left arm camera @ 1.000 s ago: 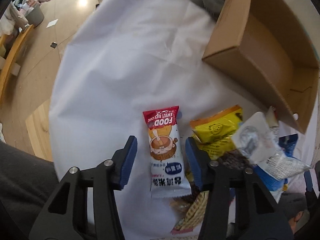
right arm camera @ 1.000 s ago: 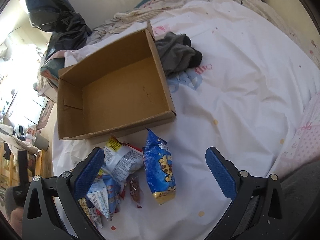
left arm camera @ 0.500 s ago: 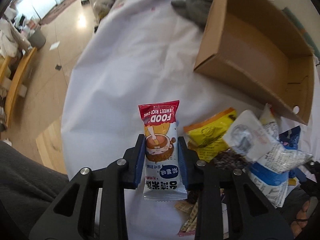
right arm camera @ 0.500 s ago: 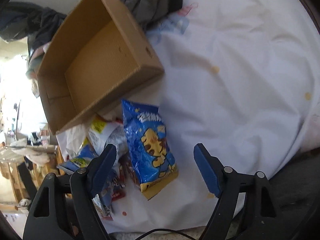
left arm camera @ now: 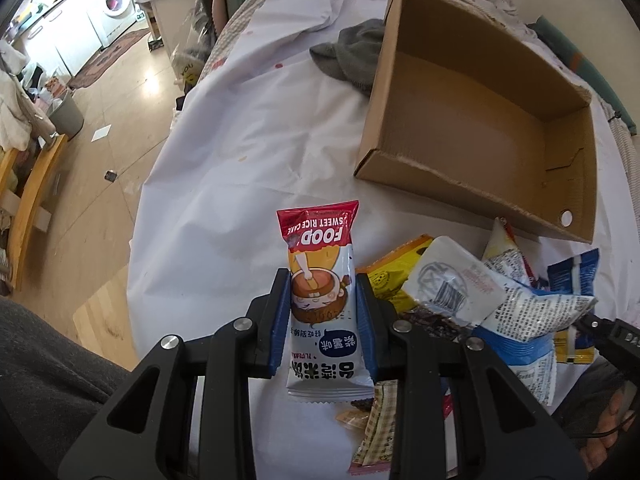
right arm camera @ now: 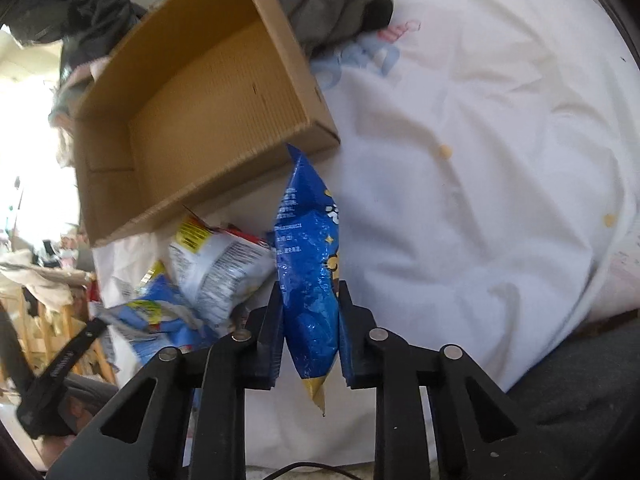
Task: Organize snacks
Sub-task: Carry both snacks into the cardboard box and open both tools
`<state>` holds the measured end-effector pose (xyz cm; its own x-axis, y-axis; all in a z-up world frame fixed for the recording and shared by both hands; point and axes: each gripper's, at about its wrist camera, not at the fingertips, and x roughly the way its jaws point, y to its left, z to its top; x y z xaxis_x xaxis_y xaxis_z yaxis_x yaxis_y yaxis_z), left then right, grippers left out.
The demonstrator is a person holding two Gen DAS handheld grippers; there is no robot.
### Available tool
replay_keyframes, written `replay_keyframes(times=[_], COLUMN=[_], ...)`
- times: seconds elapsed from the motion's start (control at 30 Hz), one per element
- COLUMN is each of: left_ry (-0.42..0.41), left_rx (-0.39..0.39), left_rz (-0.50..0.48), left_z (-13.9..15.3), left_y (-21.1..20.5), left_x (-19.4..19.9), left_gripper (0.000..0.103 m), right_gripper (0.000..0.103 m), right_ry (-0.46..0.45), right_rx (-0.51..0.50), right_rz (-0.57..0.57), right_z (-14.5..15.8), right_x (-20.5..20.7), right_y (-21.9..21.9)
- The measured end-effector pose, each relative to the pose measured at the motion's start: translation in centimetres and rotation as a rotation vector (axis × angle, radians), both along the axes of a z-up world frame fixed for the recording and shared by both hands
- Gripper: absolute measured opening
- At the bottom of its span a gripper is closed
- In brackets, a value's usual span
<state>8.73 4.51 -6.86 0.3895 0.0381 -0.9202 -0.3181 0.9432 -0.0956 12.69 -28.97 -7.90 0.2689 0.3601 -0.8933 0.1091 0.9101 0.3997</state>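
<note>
Two packets lengthwise, rice cake packet (left arm camera: 320, 304), blue bag (right arm camera: 310, 276)

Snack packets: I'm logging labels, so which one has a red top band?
The rice cake packet gripped in the left tool; its neighbours are yellow, white or blue.

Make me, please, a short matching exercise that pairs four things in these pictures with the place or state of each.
Things:
1. rice cake packet
2. blue snack bag
3. cardboard box
4. grey cloth

Places or states:
A. crumpled against the box's outer wall
B. open-topped, nothing inside
C. pinched in the right gripper, whose jaws are closing
D. clamped in the left gripper

Pairs: 1-D, 2-C, 3-B, 4-A
</note>
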Motion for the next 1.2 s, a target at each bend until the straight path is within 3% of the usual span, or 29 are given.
replay_keyframes(times=[0.13, 0.27, 0.53, 0.67, 0.8, 1.03, 1.2], left_ry=[-0.026, -0.078, -0.163, -0.184, -0.224, -0.244, -0.289], left_rx=[-0.021, -0.025, 0.010, 0.032, 0.063, 0.071, 0.127], left_rz=[-0.001, -0.014, -0.064, -0.109, -0.156, -0.220, -0.275], left_z=[1.0, 3.4, 7.4, 8.7, 9.2, 7.1, 5.5], left_y=[0.2, 0.4, -0.1, -0.7, -1.9, -4.5, -6.0], left_x=[-0.1, 0.4, 3.8, 6.1, 8.4, 12.0, 13.3], left_gripper=[0.027, 0.027, 0.027, 0.027, 0.027, 0.027, 0.027], right_gripper=[0.023, 0.023, 0.023, 0.023, 0.023, 0.023, 0.023], right_ry=[-0.042, -0.140, -0.255, -0.270, -0.286, -0.275, -0.277], right_rx=[0.060, 0.130, 0.234, 0.304, 0.309, 0.287, 0.258], right_rz=[-0.016, -0.020, 0.007, 0.041, 0.094, 0.167, 0.217], right_z=[2.1, 5.0, 8.1, 8.2, 7.4, 4.8, 2.8], right_x=[-0.7, -0.9, 3.3, 5.4, 7.9, 11.1, 12.1], right_y=[-1.3, -2.2, -1.3, -0.6, 1.4, 4.7, 6.2])
